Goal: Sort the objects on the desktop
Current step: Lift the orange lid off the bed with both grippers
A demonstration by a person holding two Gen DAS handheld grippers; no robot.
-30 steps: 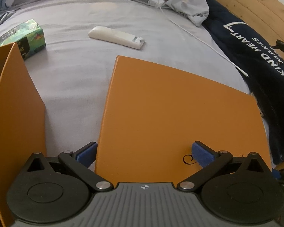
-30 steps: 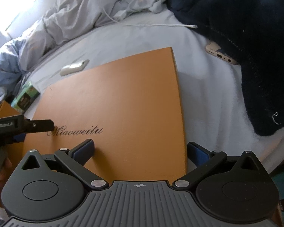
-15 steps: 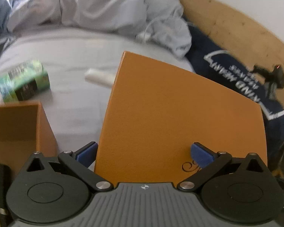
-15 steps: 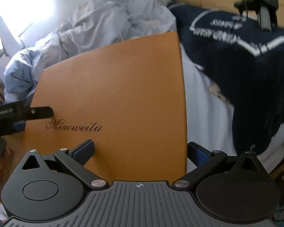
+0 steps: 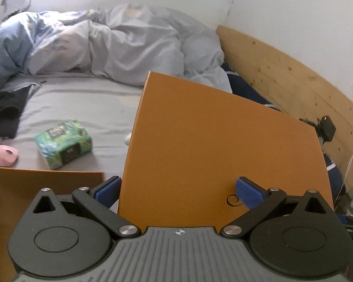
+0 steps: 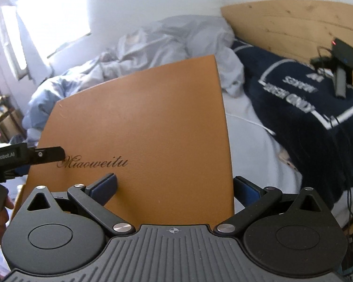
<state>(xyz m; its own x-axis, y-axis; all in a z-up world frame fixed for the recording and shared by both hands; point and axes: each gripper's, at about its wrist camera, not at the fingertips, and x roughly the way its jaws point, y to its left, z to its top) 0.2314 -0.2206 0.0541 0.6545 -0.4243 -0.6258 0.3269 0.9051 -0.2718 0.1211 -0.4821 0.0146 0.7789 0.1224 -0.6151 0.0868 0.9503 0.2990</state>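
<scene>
Currently both grippers wide-spread, bracketing orange lid [image 5: 223, 155]: left gripper [image 5: 178, 189] and right gripper [image 6: 174, 185] carry it raised above bed [image 5: 82, 103]. Orange box [image 5: 44, 183] lower left. Next: judged lid transfer; destination unclear.

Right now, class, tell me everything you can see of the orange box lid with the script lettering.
The orange lid is a flat, rigid-looking board with a fine matte grain and dark script reading "Miaoweitu". It is held up off the bed, tilted away from both cameras. The left hand-held gripper and the right hand-held gripper each straddle its near edge with a blue pad at either side; whether the pads press it cannot be told. Its far corners look square and undamaged.
</scene>
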